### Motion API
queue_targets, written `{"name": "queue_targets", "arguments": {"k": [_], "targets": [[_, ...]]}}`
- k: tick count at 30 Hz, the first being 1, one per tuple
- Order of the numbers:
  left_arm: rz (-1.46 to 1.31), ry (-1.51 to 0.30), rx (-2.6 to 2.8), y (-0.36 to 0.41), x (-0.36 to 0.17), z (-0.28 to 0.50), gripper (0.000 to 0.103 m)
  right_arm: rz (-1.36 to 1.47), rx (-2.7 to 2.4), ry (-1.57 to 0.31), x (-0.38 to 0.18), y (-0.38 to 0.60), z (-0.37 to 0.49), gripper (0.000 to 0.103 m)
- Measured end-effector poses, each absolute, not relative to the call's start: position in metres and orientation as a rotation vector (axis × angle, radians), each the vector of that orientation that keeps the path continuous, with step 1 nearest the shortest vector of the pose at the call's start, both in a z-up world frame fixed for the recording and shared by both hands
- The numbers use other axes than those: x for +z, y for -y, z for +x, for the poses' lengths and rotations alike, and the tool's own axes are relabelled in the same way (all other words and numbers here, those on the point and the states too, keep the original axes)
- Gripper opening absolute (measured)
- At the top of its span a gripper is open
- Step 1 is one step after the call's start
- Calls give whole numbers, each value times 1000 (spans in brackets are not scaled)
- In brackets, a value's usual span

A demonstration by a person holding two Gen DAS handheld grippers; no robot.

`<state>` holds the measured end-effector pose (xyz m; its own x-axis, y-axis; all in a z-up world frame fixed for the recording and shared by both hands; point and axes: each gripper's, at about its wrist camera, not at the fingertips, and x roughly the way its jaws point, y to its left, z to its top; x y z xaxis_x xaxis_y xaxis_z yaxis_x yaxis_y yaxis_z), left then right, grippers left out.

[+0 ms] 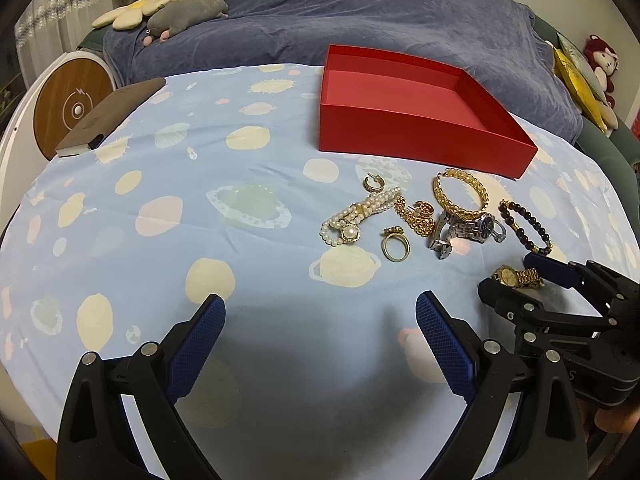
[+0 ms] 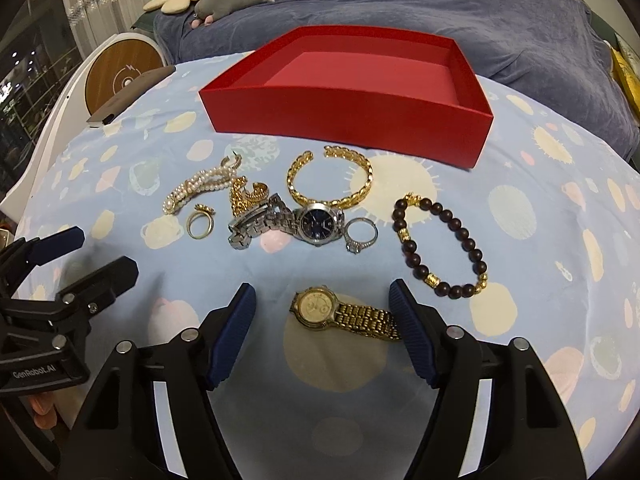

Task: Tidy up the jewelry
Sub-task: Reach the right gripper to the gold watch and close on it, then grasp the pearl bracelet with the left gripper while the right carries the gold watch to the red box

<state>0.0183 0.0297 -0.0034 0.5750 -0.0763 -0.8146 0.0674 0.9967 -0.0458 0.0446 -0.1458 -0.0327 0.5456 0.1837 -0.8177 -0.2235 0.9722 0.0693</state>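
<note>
An empty red box (image 1: pixel 404 136) (image 2: pixel 344 108) stands on the table behind a spread of jewelry. A gold watch (image 2: pixel 344 312) (image 1: pixel 516 276) lies between the open fingers of my right gripper (image 2: pixel 322 300) (image 1: pixel 508 272), its band touching the right finger. Beyond it lie a silver watch (image 2: pixel 304 222), a silver ring (image 2: pixel 360 234), a dark bead bracelet (image 2: pixel 440 244), a gold cuff (image 2: pixel 330 180), a gold ring (image 2: pixel 200 224), a pearl bracelet (image 2: pixel 196 188) and gold chain pieces (image 2: pixel 244 198). My left gripper (image 1: pixel 320 312) (image 2: pixel 80 252) is open and empty, left of the jewelry.
The table carries a light blue cloth with planet prints (image 1: pixel 160 208). A brown notebook (image 1: pixel 112 116) lies at the far left. A round wooden device (image 1: pixel 72 112) stands beside it. A bed with a blue blanket (image 1: pixel 380 12) and plush toys is behind.
</note>
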Motion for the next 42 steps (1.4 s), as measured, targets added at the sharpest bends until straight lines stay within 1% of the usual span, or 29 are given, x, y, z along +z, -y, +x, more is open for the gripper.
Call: {"name": "queue_targets", "arguments": {"k": [4,8,14,15,16,17,19,20,25,35,42], "targets": [[-16,-958,-78,-31,-4,19,94,-63,267,-976,-33,145,32,59],[-29,-973,-80,-30,-6,19,94,-57,301,-985,-32,143,22,56],[-14,-968,-95,-22,-6,18,94,-37,273,-970,-32,141,31,53],[-11,-967,-99,-21,-7,18,94,-39,265,-964,-32,140,33,50],[-9,-967,-103,-21,-7,18,94,-49,255,-959,-32,139,34,44],[-8,-968,-107,-20,-7,19,94,-62,246,-953,-32,137,34,40],[-11,-969,-114,-21,-7,19,94,-71,235,-947,-32,137,34,24],[-13,-967,-117,-22,-7,19,94,-66,237,-947,-32,138,34,22],[-33,-967,-121,-27,-7,22,94,-49,238,-949,-31,144,28,21],[-34,-960,-147,-13,-12,33,94,21,217,-928,-18,163,21,21],[-82,-911,-136,-21,1,52,93,51,219,-908,-9,168,17,21]]}}
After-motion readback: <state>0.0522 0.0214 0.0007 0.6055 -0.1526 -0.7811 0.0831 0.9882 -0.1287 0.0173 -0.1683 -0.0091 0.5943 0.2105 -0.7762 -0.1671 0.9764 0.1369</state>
